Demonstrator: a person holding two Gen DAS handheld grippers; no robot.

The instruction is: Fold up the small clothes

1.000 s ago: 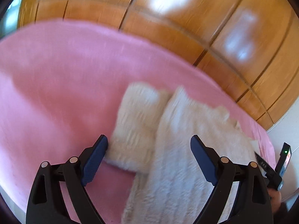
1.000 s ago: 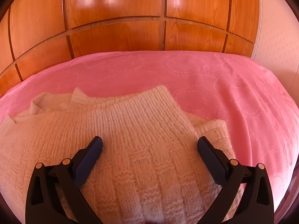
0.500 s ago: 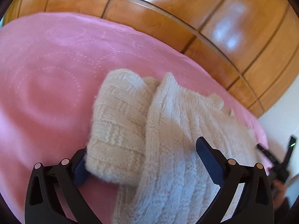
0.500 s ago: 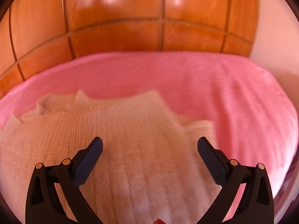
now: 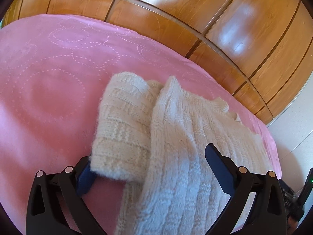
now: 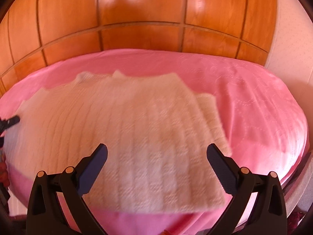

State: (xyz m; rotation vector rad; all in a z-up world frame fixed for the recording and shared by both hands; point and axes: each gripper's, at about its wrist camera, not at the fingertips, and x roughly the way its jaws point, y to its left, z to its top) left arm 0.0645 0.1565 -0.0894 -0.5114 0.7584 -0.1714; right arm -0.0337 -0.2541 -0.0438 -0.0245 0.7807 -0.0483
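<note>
A cream knitted sweater (image 5: pixel 176 137) lies on the pink bedspread (image 5: pixel 49 98), partly folded, with a sleeve (image 5: pixel 121 129) sticking out to the left. My left gripper (image 5: pixel 150 164) is open and low over the sweater, its left finger (image 5: pixel 84 178) partly under the sleeve's cuff. In the right wrist view the sweater (image 6: pixel 127 137) lies flat on the bedspread (image 6: pixel 254 107). My right gripper (image 6: pixel 156 166) is open and empty above its near part. The other gripper's tip (image 6: pixel 11 121) shows at the left edge.
A wooden panelled headboard (image 6: pixel 146 35) runs along the far side of the bed. A white wall (image 5: pixel 293 137) is at the right. The bed's right edge (image 6: pixel 301 152) drops off close by.
My left gripper has moved forward and down to the sleeve, whose cuff now covers its left finger. My right gripper has pulled back and up, so the whole sweater shows.
</note>
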